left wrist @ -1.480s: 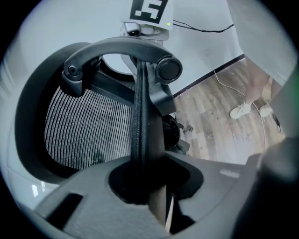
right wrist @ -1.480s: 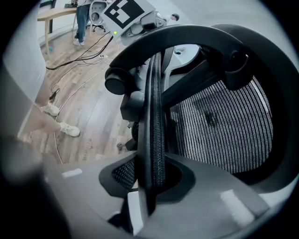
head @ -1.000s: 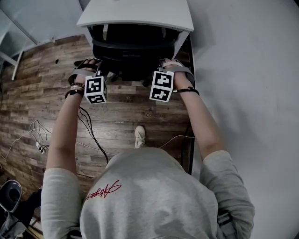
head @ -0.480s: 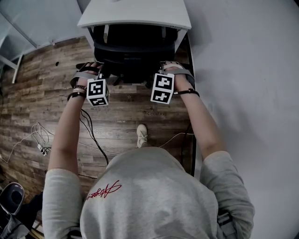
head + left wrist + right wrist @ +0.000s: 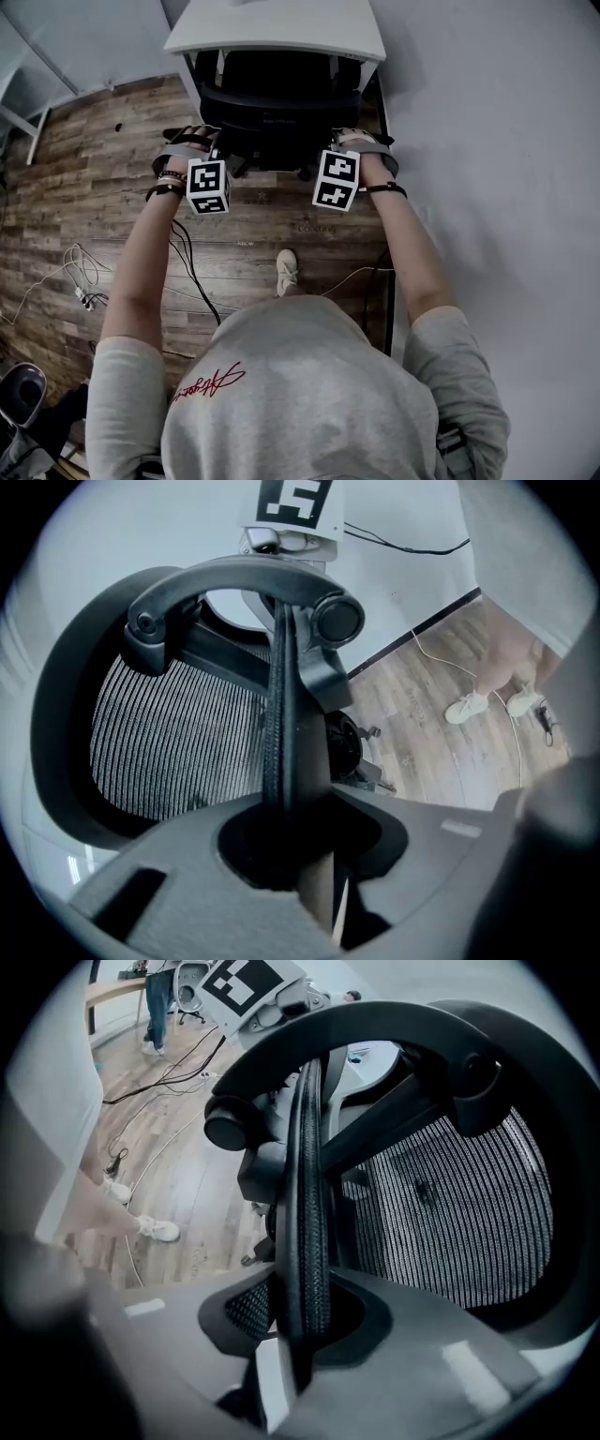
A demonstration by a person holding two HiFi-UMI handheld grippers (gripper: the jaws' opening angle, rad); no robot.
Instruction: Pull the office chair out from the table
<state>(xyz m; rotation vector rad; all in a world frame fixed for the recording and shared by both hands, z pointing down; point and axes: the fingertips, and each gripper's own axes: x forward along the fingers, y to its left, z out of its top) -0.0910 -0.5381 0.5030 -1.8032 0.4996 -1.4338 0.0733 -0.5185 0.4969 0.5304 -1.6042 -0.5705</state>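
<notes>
Shirt (image 5: 291, 394) script red, unreadable. Office chair (image 5: 277, 98) partly under table (image 5: 281, 28). Left gripper (image 5: 305, 846) + right gripper (image 5: 302, 1321) each clamped narrow on backrest rim (image 5: 281, 714), opposite sides, rim edge-on btwn jaws.

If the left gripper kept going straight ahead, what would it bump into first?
The office chair's backrest rim: the left gripper is clamped on it, so it would likely just push that rim forward.

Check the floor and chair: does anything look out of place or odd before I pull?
Nothing looks damaged or askew. The only oddity: loose cables trail over the wood floor by the person's shoe, where the office chair would roll. The left claw and right claw are shut on its backrest rim.
</notes>
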